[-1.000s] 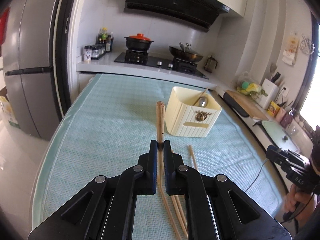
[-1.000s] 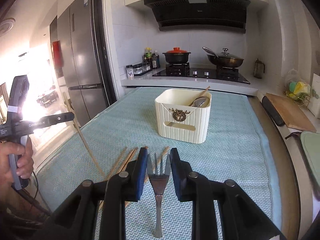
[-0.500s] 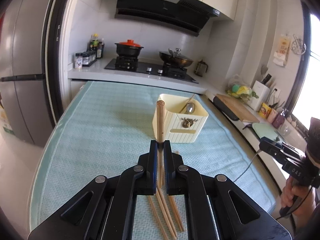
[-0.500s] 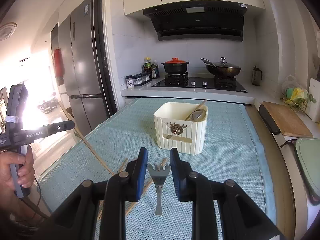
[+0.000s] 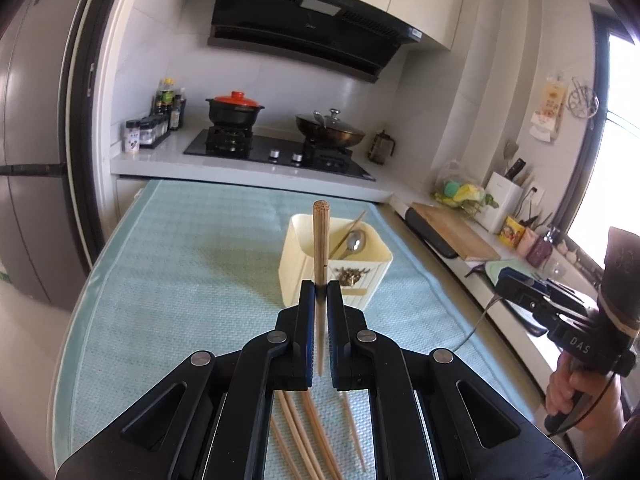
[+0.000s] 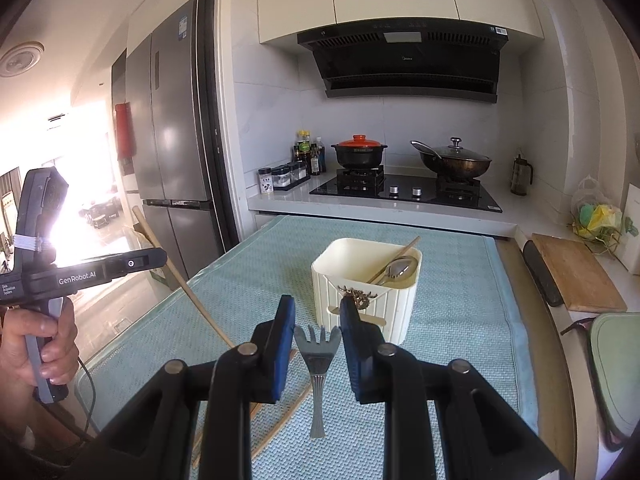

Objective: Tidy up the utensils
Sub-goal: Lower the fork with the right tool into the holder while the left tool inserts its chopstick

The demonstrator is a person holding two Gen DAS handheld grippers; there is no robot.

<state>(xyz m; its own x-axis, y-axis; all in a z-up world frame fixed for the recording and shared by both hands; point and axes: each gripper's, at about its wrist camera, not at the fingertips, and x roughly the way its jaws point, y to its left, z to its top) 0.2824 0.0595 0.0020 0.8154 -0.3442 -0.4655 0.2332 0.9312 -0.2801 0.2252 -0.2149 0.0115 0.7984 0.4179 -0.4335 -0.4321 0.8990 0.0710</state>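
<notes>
The left gripper (image 5: 320, 294) has its black jaws pinched almost fully together on a single round, light wooden chopstick (image 5: 321, 240), which stands nearly upright out of the fingertips. The right gripper (image 6: 316, 320) holds its blue-padded jaws partly apart, clamped across the head of a grey metal fork (image 6: 318, 354), tines pointing forward and the handle hanging below.

Beyond both grippers stands the cream ribbed plastic utensil holder (image 6: 370, 308), square with a small bronze ornament on its front. It already holds a silver metal spoon (image 6: 398, 270) and another wooden stick. Several loose wooden chopsticks (image 5: 308, 436) lie flat on the pale teal woven mat (image 5: 192, 264) beneath the left gripper, well short of the holder. Both held utensils hang above the mat, not yet over the holder.

Risks, as I judge them: the chopstick is gripped low on its length, so it could pivot or slip in the jaws and miss the opening. The fork is held only by its head edges; it could twist loose and fall. Two tools converging on one small holder could collide or tip it.

Readable writing: "GenRobot.AI" on the left gripper's side in the right-wrist view, and "DAS" on the right gripper's body in the left-wrist view. A person's hand (image 6: 40, 344) grips each handle.
</notes>
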